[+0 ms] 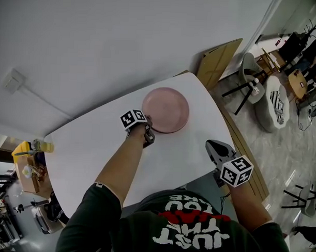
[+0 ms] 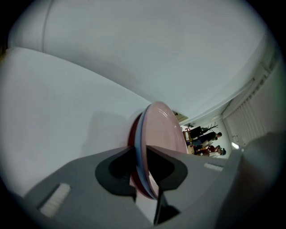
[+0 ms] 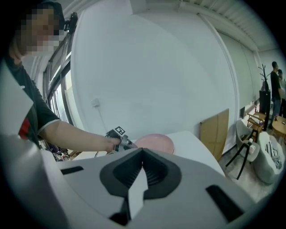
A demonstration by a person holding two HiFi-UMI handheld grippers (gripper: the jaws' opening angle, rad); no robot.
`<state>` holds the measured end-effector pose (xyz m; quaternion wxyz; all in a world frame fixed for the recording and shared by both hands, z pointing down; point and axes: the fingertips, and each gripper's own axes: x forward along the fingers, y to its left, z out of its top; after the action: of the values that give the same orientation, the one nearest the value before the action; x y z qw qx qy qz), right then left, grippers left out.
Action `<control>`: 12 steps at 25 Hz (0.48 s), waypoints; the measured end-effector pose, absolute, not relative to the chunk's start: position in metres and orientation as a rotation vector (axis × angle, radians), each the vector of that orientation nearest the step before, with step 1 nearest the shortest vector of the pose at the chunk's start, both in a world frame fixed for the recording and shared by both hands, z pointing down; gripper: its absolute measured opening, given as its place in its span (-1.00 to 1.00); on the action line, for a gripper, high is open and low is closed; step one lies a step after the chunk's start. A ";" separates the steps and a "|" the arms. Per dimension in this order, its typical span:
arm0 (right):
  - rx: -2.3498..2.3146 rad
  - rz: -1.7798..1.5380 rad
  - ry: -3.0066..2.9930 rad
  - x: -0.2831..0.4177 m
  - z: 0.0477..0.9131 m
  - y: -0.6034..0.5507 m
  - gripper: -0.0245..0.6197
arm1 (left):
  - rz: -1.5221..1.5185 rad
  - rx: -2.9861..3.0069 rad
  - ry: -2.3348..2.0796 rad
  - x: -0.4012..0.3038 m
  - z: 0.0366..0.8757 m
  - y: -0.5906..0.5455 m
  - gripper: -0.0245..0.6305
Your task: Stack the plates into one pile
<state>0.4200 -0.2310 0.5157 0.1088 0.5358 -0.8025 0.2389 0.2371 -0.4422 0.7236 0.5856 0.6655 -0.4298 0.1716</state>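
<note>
Head view: stacking looks done, one plate pile [image 1: 166,110]; left gripper [image 2: 142,151] nips its rim, right gripper [image 3: 142,151], well apart, is closed and empty; release remains.

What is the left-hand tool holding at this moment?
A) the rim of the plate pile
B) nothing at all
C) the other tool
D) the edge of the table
A: in the left gripper view, the left tool has its jaws closed on the rim of the plate pile.

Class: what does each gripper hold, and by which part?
The left gripper grips the plate pile by its near rim; the right gripper, jaws together, holds nothing.
</note>
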 end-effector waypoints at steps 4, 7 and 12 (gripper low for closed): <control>1.543 0.699 -2.394 0.428 0.514 -0.232 -0.93 | 0.426 1.659 -0.973 0.254 0.711 -0.442 -0.32; 1.488 0.681 -2.437 0.432 0.511 -0.233 -0.93 | 0.455 1.751 -0.980 0.263 0.706 -0.435 0.06; 1.415 0.642 -2.501 0.453 0.500 -0.230 -0.93 | 0.510 1.851 -1.076 0.266 0.697 -0.423 0.41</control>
<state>0.4530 -0.2298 0.5000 0.0984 0.4781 -0.8454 0.2171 0.2660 -0.4228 0.6965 0.4529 0.7498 -0.4358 0.2067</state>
